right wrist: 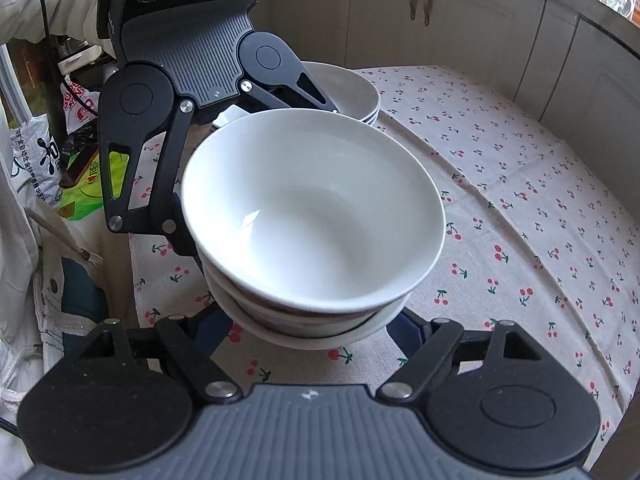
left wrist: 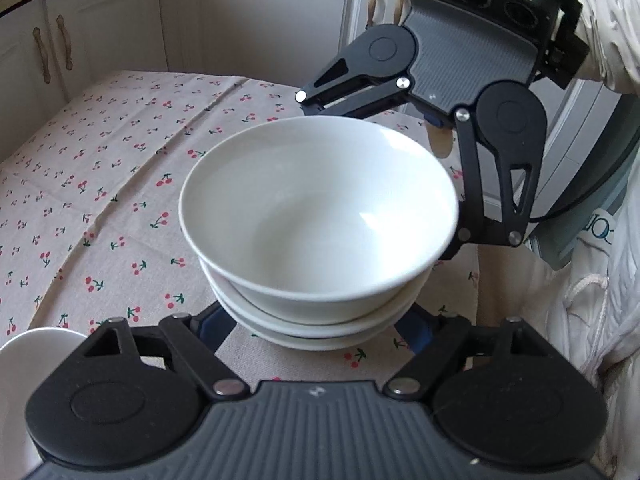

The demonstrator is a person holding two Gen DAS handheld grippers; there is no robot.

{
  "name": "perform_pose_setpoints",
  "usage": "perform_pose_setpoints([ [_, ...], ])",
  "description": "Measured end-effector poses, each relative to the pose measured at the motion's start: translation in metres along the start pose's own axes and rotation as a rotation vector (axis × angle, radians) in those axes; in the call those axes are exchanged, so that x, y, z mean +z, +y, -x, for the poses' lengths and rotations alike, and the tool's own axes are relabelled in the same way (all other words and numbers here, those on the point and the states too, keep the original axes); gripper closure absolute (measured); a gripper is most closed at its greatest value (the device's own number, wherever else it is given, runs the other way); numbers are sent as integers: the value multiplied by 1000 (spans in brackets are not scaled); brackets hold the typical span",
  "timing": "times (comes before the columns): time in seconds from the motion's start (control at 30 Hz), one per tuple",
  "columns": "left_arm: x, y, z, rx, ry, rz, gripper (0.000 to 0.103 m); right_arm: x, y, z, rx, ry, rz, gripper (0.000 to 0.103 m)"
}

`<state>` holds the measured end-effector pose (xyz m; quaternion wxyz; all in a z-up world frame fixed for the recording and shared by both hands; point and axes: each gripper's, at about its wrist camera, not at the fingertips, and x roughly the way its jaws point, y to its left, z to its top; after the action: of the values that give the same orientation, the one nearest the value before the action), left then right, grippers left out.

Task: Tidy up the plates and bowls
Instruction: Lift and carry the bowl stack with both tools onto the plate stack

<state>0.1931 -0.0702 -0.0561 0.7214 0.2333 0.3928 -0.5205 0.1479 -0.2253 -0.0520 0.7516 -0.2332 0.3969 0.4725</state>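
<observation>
Item one: stack of white bowls, three nested as far as the rims show, at the centre of both wrist views, seated on a worktop covered by a beige cloth printed with red cherries.

Item two: left gripper, lower centre of its own view and upper left of the right wrist view. Its fingers sit on either side of the stack's lower part; the tips are hidden under the rims, so whether they press on the bowls cannot be told.

Item three: right gripper, lower centre of its own view and upper right of the left wrist view. Same arrangement from the opposite side; fingers spread around the stack, contact hidden (again by the overhanging rims).

Item four: second stack of white dishes, upper centre of the right wrist view, partly behind the left gripper.

Item five: cream cabinet doors along the top of both views.

Item six: a person's white sleeve, upper right of the left wrist view.
</observation>
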Motion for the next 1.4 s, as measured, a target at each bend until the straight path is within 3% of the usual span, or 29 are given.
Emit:
perform_pose_setpoints([
  [0.73,2,-9,9,36,-8,-34,20,7,7,7,-20,11,-28,16],
  [1.13,-3,-18,44,70,-68,-53,20,37,30,25,-75,37,28,16],
  [1.4,-17,-13,77,132,-104,-41,20,74,44,24,-98,35,101,16],
])
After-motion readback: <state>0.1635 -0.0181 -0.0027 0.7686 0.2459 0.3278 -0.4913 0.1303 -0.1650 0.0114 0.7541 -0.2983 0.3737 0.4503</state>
